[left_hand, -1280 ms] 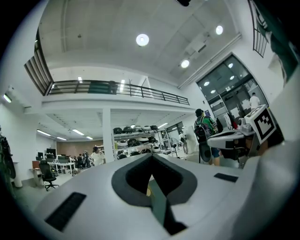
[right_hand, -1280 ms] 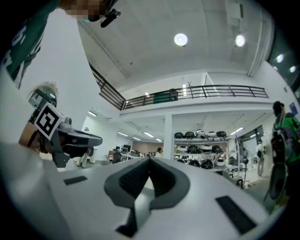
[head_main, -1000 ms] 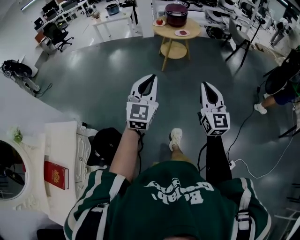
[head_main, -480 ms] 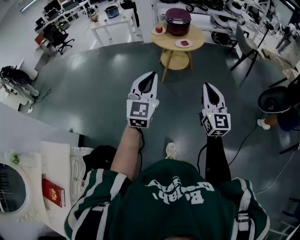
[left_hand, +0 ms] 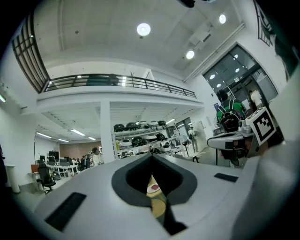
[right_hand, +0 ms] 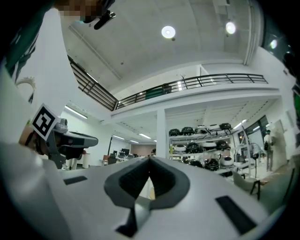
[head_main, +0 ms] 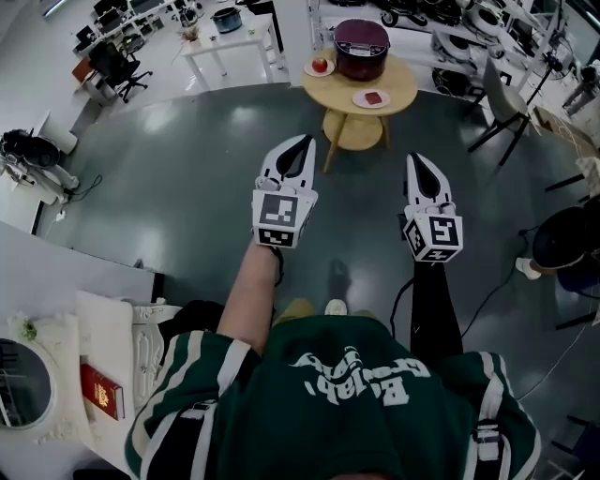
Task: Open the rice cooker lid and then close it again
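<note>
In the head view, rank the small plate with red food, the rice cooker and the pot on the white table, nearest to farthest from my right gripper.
1. Small plate, on the round table, near side, ahead of the right gripper.
2. Rice cooker, farther back on that table.
3. Pot, on the white table, far back left.

Large open-plan lab/office hall, not a home. Evidence from the head view: polished grey floor, desks with monitors and an office chair at the far side, and a cable trailing across the floor. Gripper views show a high ceiling with round downlights, a railed mezzanine, open shelving racks loaded with dark rounded gear, and a glass wall. A rice cooker on a round wooden table stands mid-floor.
</note>
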A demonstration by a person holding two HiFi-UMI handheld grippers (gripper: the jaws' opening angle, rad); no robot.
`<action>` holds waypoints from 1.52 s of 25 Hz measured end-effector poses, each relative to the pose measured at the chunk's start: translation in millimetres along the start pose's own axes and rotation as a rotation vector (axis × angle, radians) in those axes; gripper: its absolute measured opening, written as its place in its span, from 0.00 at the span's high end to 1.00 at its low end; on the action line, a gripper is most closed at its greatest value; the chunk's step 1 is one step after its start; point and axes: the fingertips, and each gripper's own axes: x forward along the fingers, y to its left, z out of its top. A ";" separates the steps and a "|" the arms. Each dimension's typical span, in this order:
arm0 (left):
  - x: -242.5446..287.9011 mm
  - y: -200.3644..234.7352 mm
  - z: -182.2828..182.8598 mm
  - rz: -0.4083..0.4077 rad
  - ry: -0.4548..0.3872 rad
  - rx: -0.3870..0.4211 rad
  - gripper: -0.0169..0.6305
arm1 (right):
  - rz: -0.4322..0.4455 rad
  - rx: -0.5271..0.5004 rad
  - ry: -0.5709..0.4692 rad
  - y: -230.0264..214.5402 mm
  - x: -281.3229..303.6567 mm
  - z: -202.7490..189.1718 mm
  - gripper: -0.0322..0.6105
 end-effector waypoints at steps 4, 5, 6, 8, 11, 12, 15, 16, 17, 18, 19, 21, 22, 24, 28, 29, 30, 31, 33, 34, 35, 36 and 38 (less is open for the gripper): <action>24.7 17.3 -6.8 0.017 0.009 -0.004 0.98 | -0.003 0.001 0.002 -14.5 26.7 -5.6 0.94; 30.7 22.5 -7.9 0.021 0.008 -0.005 0.98 | -0.003 0.001 0.000 -16.9 33.7 -7.0 0.94; 37.1 27.6 -8.9 0.024 0.006 -0.004 0.98 | -0.002 0.001 -0.001 -19.1 41.1 -8.8 0.94; 52.4 38.3 -10.8 0.030 0.002 -0.002 0.98 | 0.002 0.001 -0.002 -24.0 58.6 -12.8 0.94; 76.2 53.4 -14.7 0.031 -0.003 -0.006 0.98 | 0.006 -0.005 -0.004 -30.5 88.1 -17.3 0.94; 83.9 58.3 -16.4 0.030 -0.006 -0.006 0.98 | 0.009 -0.008 -0.008 -31.5 98.0 -18.0 0.94; 114.3 74.3 -24.0 0.030 -0.014 -0.002 0.98 | 0.016 -0.020 -0.023 -36.5 130.3 -21.7 0.94; 126.4 79.6 -27.1 0.031 -0.018 -0.009 0.98 | 0.017 -0.022 -0.024 -39.7 141.5 -24.9 0.94; 138.9 84.9 -29.9 0.033 -0.023 -0.026 0.98 | 0.016 -0.024 -0.025 -44.1 152.8 -28.9 0.94; 152.0 90.8 -32.8 0.037 -0.030 -0.047 0.98 | 0.013 -0.025 -0.024 -49.5 164.6 -33.6 0.94; 165.5 98.0 -36.2 0.044 -0.034 -0.067 0.98 | 0.009 -0.026 -0.024 -55.2 177.4 -38.5 0.94; 192.3 116.5 -44.5 0.063 -0.031 -0.100 0.98 | 0.003 -0.031 -0.020 -64.6 204.6 -47.5 0.94; 205.4 126.0 -48.3 0.065 -0.026 -0.116 0.98 | 0.000 -0.036 -0.016 -68.0 218.3 -50.4 0.94; 233.6 143.6 -52.5 0.049 -0.020 -0.133 0.98 | -0.008 -0.046 -0.012 -75.5 247.0 -52.7 0.94; 297.9 174.4 -55.9 0.006 -0.022 -0.099 0.98 | -0.033 -0.047 0.005 -94.8 311.9 -58.9 0.94; 314.2 181.6 -58.2 -0.007 -0.019 -0.099 0.98 | -0.038 -0.044 0.010 -98.9 328.4 -61.1 0.94; 330.8 188.8 -60.6 -0.020 -0.015 -0.095 0.98 | -0.044 -0.040 0.013 -103.3 345.0 -63.2 0.94; 347.9 196.0 -63.0 -0.030 -0.012 -0.088 0.98 | -0.049 -0.036 0.015 -108.4 362.2 -65.1 0.94; 383.0 209.2 -67.9 -0.050 -0.006 -0.091 0.98 | -0.059 -0.032 0.023 -120.4 396.8 -70.2 0.94; 400.2 215.0 -71.0 -0.061 -0.004 -0.106 0.98 | -0.065 -0.033 0.029 -126.8 413.5 -73.7 0.94; 416.9 220.5 -74.9 -0.073 -0.001 -0.120 0.98 | -0.073 -0.034 0.035 -133.1 429.3 -77.5 0.94; 432.7 225.7 -79.5 -0.083 0.003 -0.129 0.98 | -0.080 -0.037 0.040 -139.1 444.4 -81.1 0.94; 462.3 235.0 -89.7 -0.105 0.010 -0.140 0.98 | -0.089 -0.040 0.049 -149.7 472.3 -87.5 0.94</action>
